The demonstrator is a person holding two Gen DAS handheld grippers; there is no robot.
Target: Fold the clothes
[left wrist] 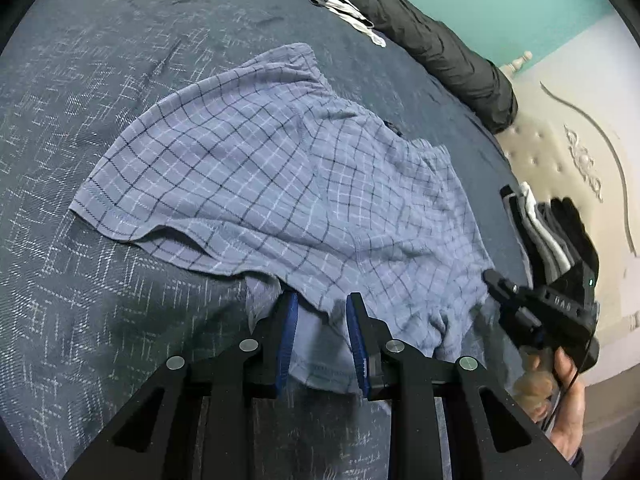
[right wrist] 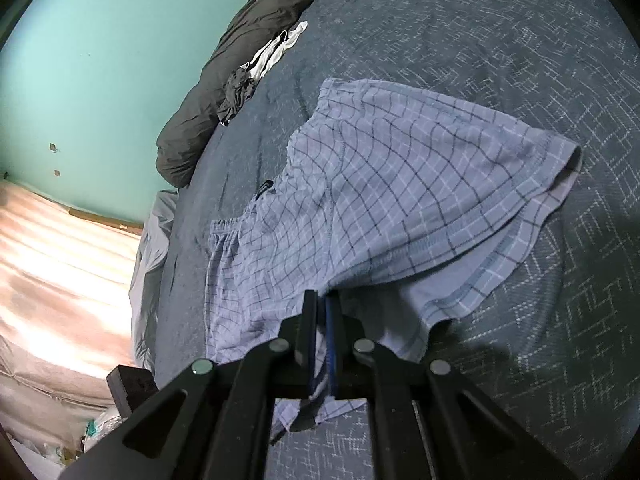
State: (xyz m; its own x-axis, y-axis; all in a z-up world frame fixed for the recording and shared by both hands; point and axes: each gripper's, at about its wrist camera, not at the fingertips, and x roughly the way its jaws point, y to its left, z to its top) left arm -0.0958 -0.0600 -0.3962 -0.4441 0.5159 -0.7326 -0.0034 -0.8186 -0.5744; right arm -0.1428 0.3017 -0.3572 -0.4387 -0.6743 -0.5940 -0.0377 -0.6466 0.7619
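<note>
Right fingers (right wrist: 322, 304) pinch checked shorts (right wrist: 384, 184) hem | left fingers (left wrist: 322, 304) spread — soft wrinkled cotton

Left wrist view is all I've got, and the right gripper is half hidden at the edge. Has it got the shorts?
Observer: Yes. The right gripper is shut on the near edge of the shorts.
Operator: Anything hanging off the bed on that side?
Observer: A pale grey sheet hangs down at the edge of the bed.
Operator: And the far leg?
Observer: Its hem gapes open, with a lower layer sticking out beneath.
</note>
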